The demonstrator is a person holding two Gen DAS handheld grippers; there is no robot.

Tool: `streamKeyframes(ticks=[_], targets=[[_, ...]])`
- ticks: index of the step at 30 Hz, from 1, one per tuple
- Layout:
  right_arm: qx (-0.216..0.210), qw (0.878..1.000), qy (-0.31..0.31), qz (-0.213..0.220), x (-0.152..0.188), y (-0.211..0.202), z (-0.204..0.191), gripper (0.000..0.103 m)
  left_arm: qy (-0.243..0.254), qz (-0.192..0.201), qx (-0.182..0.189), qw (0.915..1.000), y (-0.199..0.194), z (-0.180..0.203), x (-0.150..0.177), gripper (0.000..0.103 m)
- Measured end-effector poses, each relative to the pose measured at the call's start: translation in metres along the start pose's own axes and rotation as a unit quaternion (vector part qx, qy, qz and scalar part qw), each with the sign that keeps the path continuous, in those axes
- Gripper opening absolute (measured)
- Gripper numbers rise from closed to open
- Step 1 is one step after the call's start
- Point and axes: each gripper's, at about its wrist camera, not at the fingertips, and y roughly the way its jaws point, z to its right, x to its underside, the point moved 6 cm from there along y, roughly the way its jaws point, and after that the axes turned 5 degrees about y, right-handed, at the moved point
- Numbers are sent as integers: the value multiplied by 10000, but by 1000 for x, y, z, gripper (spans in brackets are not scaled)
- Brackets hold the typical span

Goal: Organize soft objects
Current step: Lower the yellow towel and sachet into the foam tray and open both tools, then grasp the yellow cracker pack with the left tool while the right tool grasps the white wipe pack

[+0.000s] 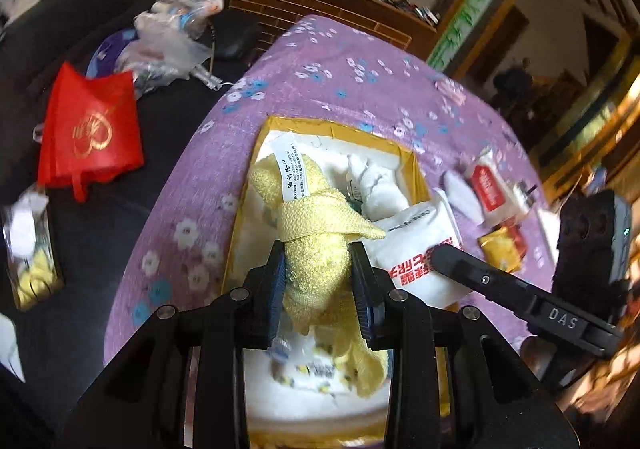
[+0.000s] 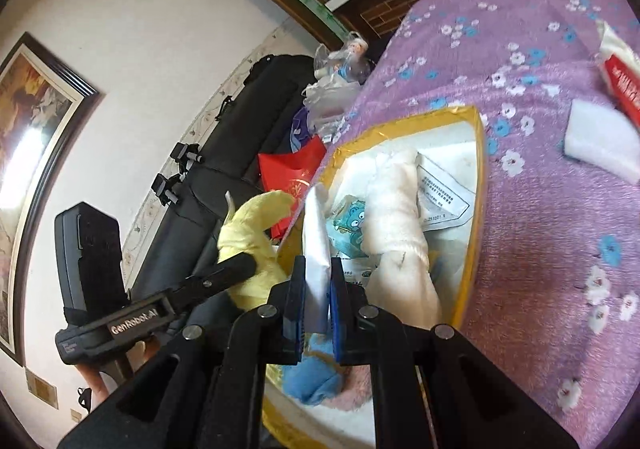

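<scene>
Gripping a yellow towel [image 1: 316, 249], the left gripper [image 1: 319, 281] hangs over the box [image 1: 412, 165]; the right gripper [image 2: 318, 303] pinches a white packet [image 2: 317, 249].

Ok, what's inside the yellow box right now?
The yellow box holds a white rolled towel, a cartoon-print pack, a printed packet and a blue cloth. Whatever lies beneath them is covered.

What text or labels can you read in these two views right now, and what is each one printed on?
"DAS": right gripper arm, left wrist view.
"GenRobot.AI": left gripper arm, right wrist view.
White tag on the yellow towel: Chinese characters and digits, too small to read.
White packet: large red characters, upside down, not legible.
Red bag: gold emblem, no readable words.
Leaflet in the yellow box: print too small.
</scene>
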Motion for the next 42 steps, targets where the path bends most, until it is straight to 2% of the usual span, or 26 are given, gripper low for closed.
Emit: streamKeyframes(ticks=[2, 5, 10, 12, 13, 15, 16, 17, 19, 22, 23, 25, 27, 29, 32, 36, 42], targets=[[69, 10000, -22, -13, 1, 3, 2, 8, 101, -27, 24, 9999, 11, 2, -3, 30], [160, 9999, -2, -30, 1, 4, 8, 9, -39, -80, 84, 9999, 23, -1, -4, 31], [244, 9997, -99, 3, 2, 4, 7, 12, -184, 56, 174, 9997, 25, 0, -3, 33], [195, 9997, -137, -13, 3, 2, 5, 14, -290, 78, 299, 9991, 25, 0, -2, 52], [227, 9996, -170, -6, 3, 1, 4, 18, -376, 109, 415, 9984, 24, 1, -1, 54], [271, 9992, -276, 51, 6, -5, 1, 36, -525, 194, 576, 9968, 19, 3, 2, 54], [257, 9991, -330, 100, 6, -9, 0, 52, -590, 248, 633, 9959, 15, 4, 3, 54], [251, 9988, -390, 172, 8, -14, -3, 58, -675, 334, 708, 9946, 10, 6, 5, 54], [248, 9969, -664, 337, 13, -29, -11, 58, -740, 487, 706, 9936, -1, 10, 8, 54], [311, 9934, -980, 504, 22, -51, -17, 59, -653, 757, 409, 9942, -22, 24, 15, 55], [321, 9928, -1013, 546, 25, -57, -15, 63, -568, 807, 352, 9945, -28, 31, 18, 55], [359, 9928, -975, 600, 32, -71, -7, 68, -329, 926, 275, 9948, -40, 48, 22, 55], [487, 9930, -867, 642, 39, -83, 9, 68, -31, 999, 238, 9947, -50, 71, 28, 55], [611, 9934, -682, 685, 43, -95, 26, 68, 257, 1063, 368, 9933, -58, 99, 33, 55], [668, 9942, -370, 755, 45, -116, 48, 68, 617, 977, 620, 9914, -60, 139, 41, 55], [875, 9904, -12, 1073, 48, -158, 76, 68, 814, 614, 1182, 9877, -48, 188, 53, 55], [1305, 9830, 188, 1281, 48, -191, 107, 68, 899, 119, 1092, 9899, -14, 227, 67, 55]])
